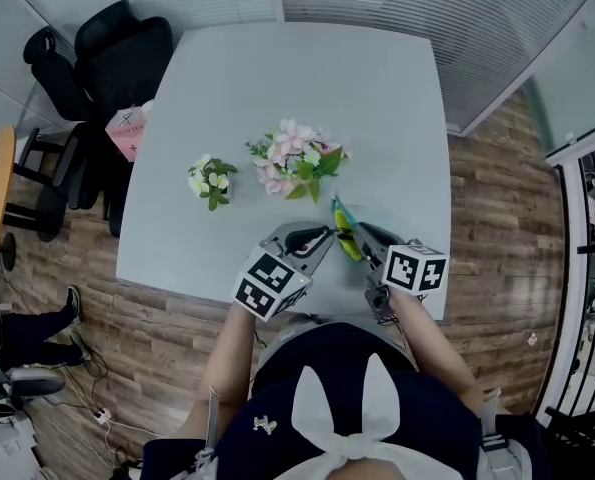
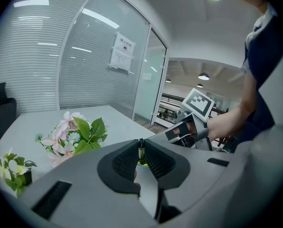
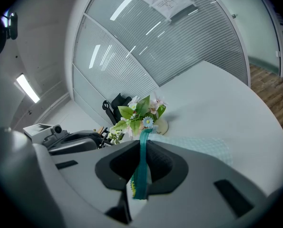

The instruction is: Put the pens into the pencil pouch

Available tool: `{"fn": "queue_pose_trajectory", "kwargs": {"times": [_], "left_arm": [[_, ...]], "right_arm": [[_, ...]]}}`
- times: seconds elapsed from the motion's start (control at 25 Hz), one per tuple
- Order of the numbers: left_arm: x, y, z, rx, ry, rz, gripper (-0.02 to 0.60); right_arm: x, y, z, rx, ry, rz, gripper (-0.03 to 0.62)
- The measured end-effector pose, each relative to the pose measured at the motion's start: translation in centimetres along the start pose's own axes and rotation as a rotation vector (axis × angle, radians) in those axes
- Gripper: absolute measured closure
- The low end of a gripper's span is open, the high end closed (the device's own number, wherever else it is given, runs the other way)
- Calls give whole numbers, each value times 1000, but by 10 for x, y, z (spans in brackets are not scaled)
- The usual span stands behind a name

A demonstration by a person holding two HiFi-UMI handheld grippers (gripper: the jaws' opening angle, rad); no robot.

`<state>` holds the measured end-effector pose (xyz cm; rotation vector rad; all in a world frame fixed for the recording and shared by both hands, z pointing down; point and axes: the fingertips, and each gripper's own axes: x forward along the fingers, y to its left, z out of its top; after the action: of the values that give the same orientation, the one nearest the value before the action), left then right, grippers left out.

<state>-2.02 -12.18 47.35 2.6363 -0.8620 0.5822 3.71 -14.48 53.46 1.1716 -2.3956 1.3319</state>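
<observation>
- Tabletop (image 1: 377, 98), pale grey, carries flower bunches (image 1: 299, 158) mid-surface; black chairs (image 1: 107, 58) off its far-left corner.
- Left tool (image 1: 328, 234) and right tool (image 1: 361, 231), near edge, both clamped on pencil pouch (image 1: 347, 244).

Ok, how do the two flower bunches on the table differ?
The left bunch is smaller, the middle bunch bigger and wider. The left bunch has white flowers, the middle bunch mostly pink. The middle bunch sits just beyond the pouch; the left bunch stands off to the side. Both have green leaves and rest on the table.
</observation>
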Motion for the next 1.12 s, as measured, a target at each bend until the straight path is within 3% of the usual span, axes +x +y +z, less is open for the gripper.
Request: {"fn": "queue_pose_trajectory", "kwargs": {"times": [0.4, 1.12], "left_arm": [[22, 1, -18, -54, 41, -26, 529], [47, -1, -43, -66, 131, -50, 529]], "right_arm": [[-1, 0, 0, 7, 0, 6, 551], [-1, 3, -2, 7, 6, 10, 551]]}}
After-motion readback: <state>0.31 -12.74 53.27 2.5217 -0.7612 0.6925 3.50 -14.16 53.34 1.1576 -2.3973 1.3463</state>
